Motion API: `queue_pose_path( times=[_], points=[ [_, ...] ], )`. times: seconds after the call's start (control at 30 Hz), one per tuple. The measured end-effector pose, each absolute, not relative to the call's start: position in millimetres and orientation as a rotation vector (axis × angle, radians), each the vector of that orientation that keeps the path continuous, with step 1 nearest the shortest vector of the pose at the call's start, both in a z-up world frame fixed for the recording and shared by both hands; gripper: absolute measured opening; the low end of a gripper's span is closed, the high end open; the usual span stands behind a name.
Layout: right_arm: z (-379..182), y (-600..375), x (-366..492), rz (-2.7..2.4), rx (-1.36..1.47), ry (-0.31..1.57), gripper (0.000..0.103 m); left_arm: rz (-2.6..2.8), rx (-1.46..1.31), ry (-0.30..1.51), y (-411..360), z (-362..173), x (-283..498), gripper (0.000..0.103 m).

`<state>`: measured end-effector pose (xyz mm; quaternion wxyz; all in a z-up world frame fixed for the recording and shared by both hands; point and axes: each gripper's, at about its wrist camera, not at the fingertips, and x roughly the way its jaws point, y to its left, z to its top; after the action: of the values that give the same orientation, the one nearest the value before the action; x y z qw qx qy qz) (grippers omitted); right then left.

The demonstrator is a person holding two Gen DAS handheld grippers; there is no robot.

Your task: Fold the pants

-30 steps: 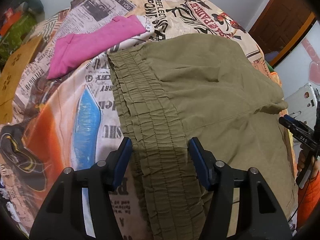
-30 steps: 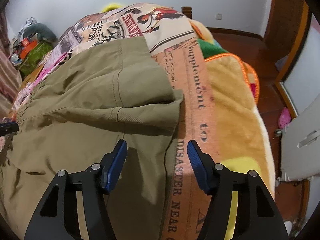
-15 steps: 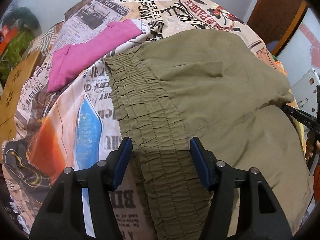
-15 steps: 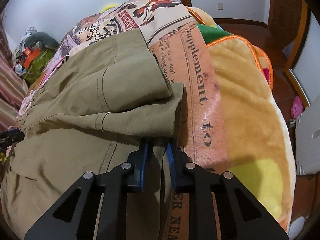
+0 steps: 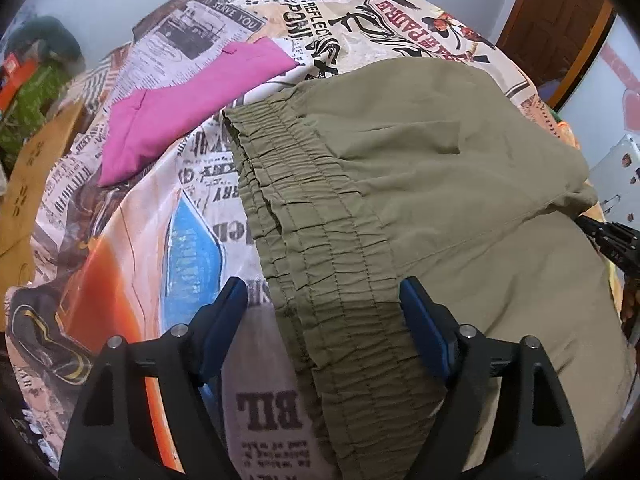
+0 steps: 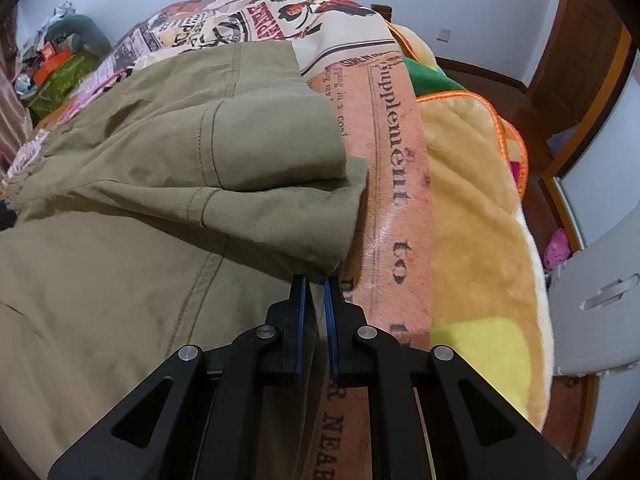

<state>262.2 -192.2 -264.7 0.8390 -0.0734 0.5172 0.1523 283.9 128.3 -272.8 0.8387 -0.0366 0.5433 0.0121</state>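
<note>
Your olive pants (image 5: 420, 168) lie on the bed's newsprint cover (image 5: 168, 208), one leg already folded over. Your right claw (image 6: 315, 292) has just pinched the hem; your left claw (image 5: 322, 312), just widened, straddles the waistband (image 5: 312, 220) ungripped. Most folding remains.

The bedsheet (image 5: 256, 32) reads "TO SERVE YOU" and "supplement to".

Left gripper (image 5: 322, 306) jaws just widened, right gripper (image 6: 315, 286) pinched closed
</note>
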Motion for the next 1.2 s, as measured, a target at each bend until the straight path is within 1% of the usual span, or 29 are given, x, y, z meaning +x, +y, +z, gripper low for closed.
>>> queue_pose_path(
  times=[0.13,0.23,0.3,0.37,0.4,0.47,0.5,0.53,0.57,0.7,0.9,1.13,1.17,1.2],
  points=[
    [-262.7,-209.2,257.1,0.237,-0.163,1.122,0.005,0.073,-0.031,1.135,123.9,-265.2,274.3,0.079],
    [-253.8,-228.7,249.7,0.230,-0.093,1.128,0.005,0.068,-0.081,1.121,129.2,-255.0,264.3,0.078],
    [-240.0,-233.7,244.8,0.243,-0.073,1.098,0.005,0.067,-0.105,1.115,132.8,-247.9,261.5,0.078],
    [-227.3,-230.9,244.2,0.256,-0.082,1.064,0.006,0.070,-0.130,1.088,138.7,-236.8,260.1,0.078],
    [-219.9,-228.8,246.0,0.264,-0.091,1.046,0.008,0.080,-0.139,1.071,142.4,-231.2,260.5,0.078],
    [-207.2,-222.8,252.9,0.282,-0.101,1.012,0.022,0.101,-0.150,1.055,149.4,-224.7,264.9,0.078],
    [-203.4,-220.1,257.4,0.287,-0.100,0.999,0.039,0.111,-0.157,1.052,152.5,-223.6,267.6,0.078],
    [-197.8,-216.9,261.5,0.290,-0.093,0.974,0.052,0.116,-0.163,1.054,155.3,-223.4,270.4,0.078],
    [-194.0,-213.1,264.1,0.291,-0.088,0.952,0.054,0.120,-0.178,1.059,158.8,-224.3,275.1,0.078],
    [-190.9,-200.9,278.9,0.319,-0.072,0.933,0.054,0.116,-0.213,1.085,164.8,-234.3,291.5,0.078],
    [-213.0,-183.7,308.0,0.366,-0.075,0.988,0.054,0.086,-0.222,1.132,158.4,-255.7,303.1,0.078],
    [-230.6,-176.7,322.4,0.456,0.058,1.054,0.054,0.081,-0.175,1.158,148.6,-271.5,307.5,0.078],
    [-231.8,-175.8,322.8,0.469,0.078,1.060,0.053,0.083,-0.164,1.158,147.4,-272.3,307.8,0.078],
    [-232.7,-174.6,322.2,0.479,0.088,1.062,0.044,0.086,-0.150,1.158,145.4,-272.9,308.1,0.078]
  ],
)
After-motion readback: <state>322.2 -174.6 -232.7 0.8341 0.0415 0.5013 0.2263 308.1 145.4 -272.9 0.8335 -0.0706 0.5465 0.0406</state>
